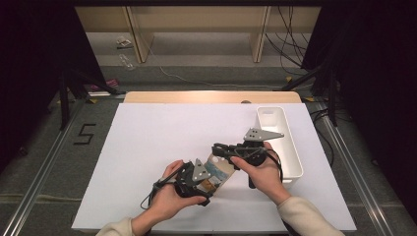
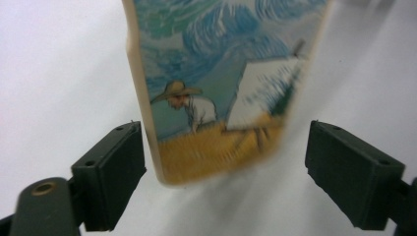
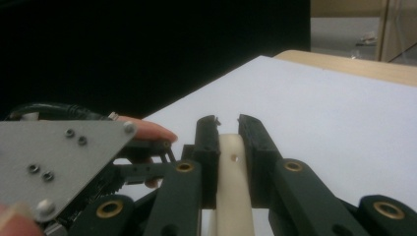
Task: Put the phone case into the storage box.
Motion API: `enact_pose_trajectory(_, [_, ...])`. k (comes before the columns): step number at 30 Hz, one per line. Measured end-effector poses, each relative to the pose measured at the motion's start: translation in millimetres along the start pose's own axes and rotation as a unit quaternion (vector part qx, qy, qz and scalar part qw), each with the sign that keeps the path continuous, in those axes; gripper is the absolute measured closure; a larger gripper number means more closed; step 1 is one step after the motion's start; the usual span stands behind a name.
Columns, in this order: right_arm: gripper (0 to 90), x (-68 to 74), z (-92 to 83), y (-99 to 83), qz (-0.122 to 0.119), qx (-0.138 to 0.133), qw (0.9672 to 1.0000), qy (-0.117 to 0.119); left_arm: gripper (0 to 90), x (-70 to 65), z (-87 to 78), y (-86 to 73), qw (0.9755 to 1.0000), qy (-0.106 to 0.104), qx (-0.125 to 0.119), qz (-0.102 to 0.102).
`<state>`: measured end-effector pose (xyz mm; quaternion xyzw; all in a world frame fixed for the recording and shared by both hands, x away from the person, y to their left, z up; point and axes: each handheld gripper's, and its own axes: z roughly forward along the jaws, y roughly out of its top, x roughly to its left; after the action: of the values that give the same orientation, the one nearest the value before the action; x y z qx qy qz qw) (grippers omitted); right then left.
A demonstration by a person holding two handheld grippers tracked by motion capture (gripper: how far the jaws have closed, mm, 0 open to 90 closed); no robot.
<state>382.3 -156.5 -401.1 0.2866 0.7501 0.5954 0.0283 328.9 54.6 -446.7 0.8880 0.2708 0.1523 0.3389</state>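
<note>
1. The thing being handled is a flat painted card (image 1: 220, 169), cream-edged, printed with a figure in a straw hat, a blue swirling sky and a yellow field. It is held up off the white table cover (image 1: 147, 147), just left of the white bin (image 1: 290, 147).
2. The right gripper (image 1: 221, 149) has its jaws pressed on the card's cream edge; in the right gripper view (image 3: 228, 147) the edge sits squarely between both jaws, so this grip carries the card.
3. The left gripper (image 1: 209, 183) is spread wide. In the left gripper view (image 2: 223, 162) the card's lower end (image 2: 216, 98) hangs between the two jaws without touching either.
4. The step in hand looks like a handover, or a second grip at the card's lower end. To do it well, the left jaws should close evenly on the two flat faces, not on a corner, while the right grip holds steady until the new one is firm.
5. The card leans within the left jaws, nearer one jaw than the other; centring it first would likely stop it twisting as they close.
6. The bin stands just right of the right hand (image 1: 263, 172), and its near wall could catch a sideways swing.
7. Left of the bin the cover is bare; behind it lie wooden shelving (image 1: 196, 29) and loose cables (image 1: 290, 39), well apart.
</note>
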Motion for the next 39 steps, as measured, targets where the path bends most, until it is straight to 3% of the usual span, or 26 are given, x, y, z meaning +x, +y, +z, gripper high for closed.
enact_pose_trajectory(4, [79.7,3.6,-2.8,4.9,-0.017,-0.001,0.9999,-0.002,15.2,4.9,-2.0,-0.7,0.9995,-0.005,-0.023,-0.019])
enact_pose_trajectory(5, [79.7,5.0,-4.2,7.3,-0.021,-0.001,0.9998,0.001,15.3,8.2,-4.4,-0.2,0.9988,-0.011,-0.036,-0.033])
enact_pose_trajectory(14, [79.6,9.4,-6.6,14.0,-0.056,0.016,0.9983,0.001,15.8,20.7,-8.2,-3.2,0.9961,-0.029,-0.058,-0.06])
enact_pose_trajectory(24, [79.6,10.8,-10.9,23.3,-0.093,0.042,0.9946,0.015,19.6,25.8,-7.4,-5.3,0.9949,-0.053,-0.071,-0.048])
enact_pose_trajectory(39, [79.6,13.1,-10.8,26.1,-0.112,0.065,0.9911,0.032,26.8,29.8,0.8,-4.3,0.9911,-0.097,-0.089,-0.021])
